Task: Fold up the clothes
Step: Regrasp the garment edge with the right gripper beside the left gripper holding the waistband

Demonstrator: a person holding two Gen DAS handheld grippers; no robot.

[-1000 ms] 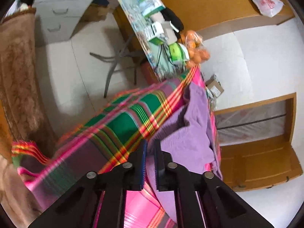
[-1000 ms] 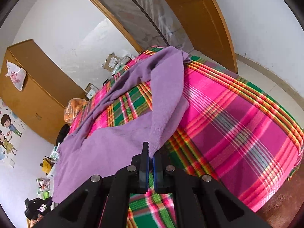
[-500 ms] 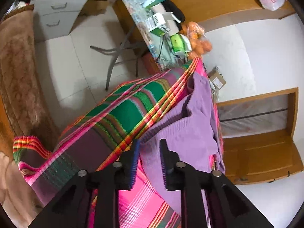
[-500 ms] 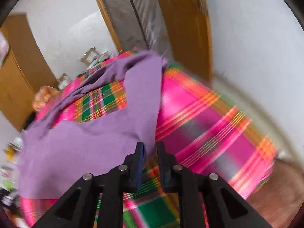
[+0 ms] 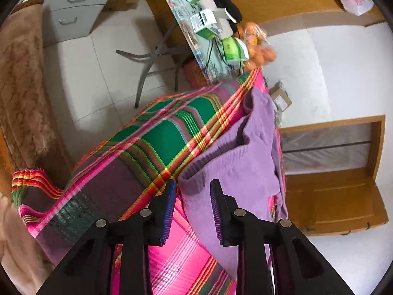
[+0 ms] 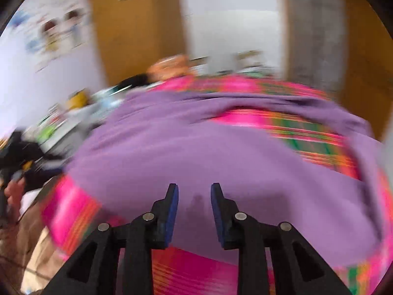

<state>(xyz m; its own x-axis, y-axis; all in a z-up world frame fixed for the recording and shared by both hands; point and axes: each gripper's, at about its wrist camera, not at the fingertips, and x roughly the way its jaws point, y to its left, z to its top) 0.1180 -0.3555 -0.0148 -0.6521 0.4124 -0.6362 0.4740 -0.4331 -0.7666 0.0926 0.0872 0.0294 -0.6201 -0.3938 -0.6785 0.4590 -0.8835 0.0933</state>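
Note:
A purple garment [image 5: 235, 162] lies spread on a table covered with a pink and green plaid cloth [image 5: 157, 152]. In the left wrist view its near corner sits just beyond my left gripper [image 5: 194, 186], whose jaws are opening; cloth shows in the gap, but the pads do not press it. The right wrist view is blurred by motion. There the purple garment [image 6: 196, 152] fills the middle over the plaid cloth [image 6: 307, 132], and my right gripper [image 6: 194, 189] hovers over its near part with jaws opening and nothing pinched.
A folding table [image 5: 196, 32] with boxes and a bag of oranges [image 5: 260, 41] stands beyond the plaid table. A grey drawer cabinet [image 5: 73, 7] is at the far left, a brown blanket [image 5: 22, 98] at the left edge, wooden cabinets [image 5: 334, 196] on the right.
Both grippers were shut on the purple garment's edge and have let go, their jaws now apart. The right gripper has swung sideways and rolled, now facing across the garment. The left stayed about in place.

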